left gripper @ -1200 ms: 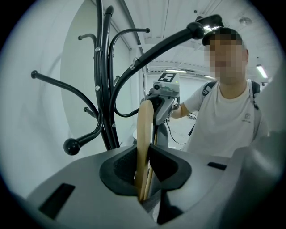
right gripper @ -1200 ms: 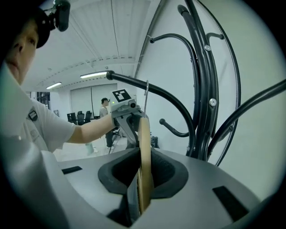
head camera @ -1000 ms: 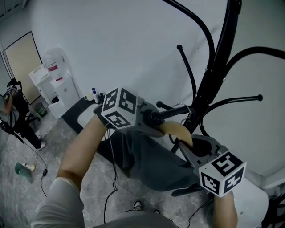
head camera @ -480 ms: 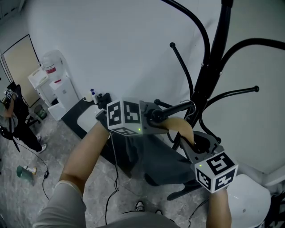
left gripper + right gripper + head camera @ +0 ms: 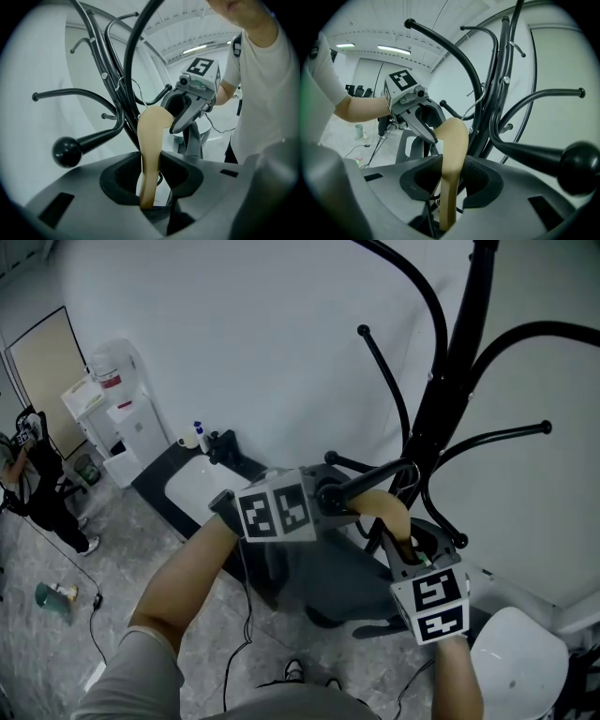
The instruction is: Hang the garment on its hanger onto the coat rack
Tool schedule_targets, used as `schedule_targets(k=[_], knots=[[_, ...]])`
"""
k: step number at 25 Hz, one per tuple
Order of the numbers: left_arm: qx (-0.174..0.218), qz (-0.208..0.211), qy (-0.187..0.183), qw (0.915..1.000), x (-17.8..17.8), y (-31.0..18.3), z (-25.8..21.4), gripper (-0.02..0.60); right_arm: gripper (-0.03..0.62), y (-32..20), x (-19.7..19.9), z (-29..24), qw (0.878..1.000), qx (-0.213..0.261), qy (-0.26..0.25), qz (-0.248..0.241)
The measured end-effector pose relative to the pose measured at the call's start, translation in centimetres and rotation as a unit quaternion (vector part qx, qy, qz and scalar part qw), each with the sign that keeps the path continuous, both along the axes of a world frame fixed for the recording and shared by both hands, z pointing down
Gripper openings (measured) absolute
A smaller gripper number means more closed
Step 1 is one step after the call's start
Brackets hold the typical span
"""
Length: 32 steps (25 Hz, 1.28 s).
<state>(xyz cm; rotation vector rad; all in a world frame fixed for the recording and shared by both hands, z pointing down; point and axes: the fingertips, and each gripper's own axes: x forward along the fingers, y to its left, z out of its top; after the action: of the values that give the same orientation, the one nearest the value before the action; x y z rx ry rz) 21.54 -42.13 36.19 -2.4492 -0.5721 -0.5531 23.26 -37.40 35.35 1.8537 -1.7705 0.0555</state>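
Observation:
A tan wooden hanger (image 5: 382, 507) carrying a dark grey garment (image 5: 328, 573) hangs at the black coat rack (image 5: 450, 390). Its wire hook (image 5: 405, 474) sits at a low rack arm beside the pole. My left gripper (image 5: 354, 499) reaches the hanger from the left and my right gripper (image 5: 398, 542) from below right. In the left gripper view the hanger (image 5: 151, 140) runs up between my left gripper's (image 5: 150, 185) opening jaws, with a gap beside it. My right gripper's (image 5: 450, 187) jaws are also opening around the hanger (image 5: 453, 150), and no pad visibly presses it.
Ball-tipped rack arms (image 5: 547, 427) stick out to the right and upward (image 5: 364, 332). A white chair seat (image 5: 516, 671) is at lower right. A dark table (image 5: 202, 486), a water dispenser (image 5: 117, 409) and a person (image 5: 33, 479) are off to the left. Cables lie on the floor.
The left gripper's marker cube has shifted right and down and turned. The right gripper's cube has moved left. The hanger and garment stay at the rack.

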Motion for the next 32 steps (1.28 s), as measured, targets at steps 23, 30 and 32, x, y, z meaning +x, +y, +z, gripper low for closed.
schedule_targets(k=[23,30,32], knots=[[-0.138,-0.117,0.059,0.9817,-2.2,1.5,0.3,0.043,0.142,4.4,0.8,0.3,0.999,0.047,0.022,-0.004],[-0.204,-0.136,0.057,0.9677,-3.0,9.9,0.2,0.006,0.037,8.0,-1.6,0.3,0.988,0.087,-0.117,-0.058],[-0.212,-0.156,0.059,0.9629,-3.3,11.5,0.1,0.006,0.026,9.1,-2.2,0.3,0.983,0.092,-0.142,-0.067]])
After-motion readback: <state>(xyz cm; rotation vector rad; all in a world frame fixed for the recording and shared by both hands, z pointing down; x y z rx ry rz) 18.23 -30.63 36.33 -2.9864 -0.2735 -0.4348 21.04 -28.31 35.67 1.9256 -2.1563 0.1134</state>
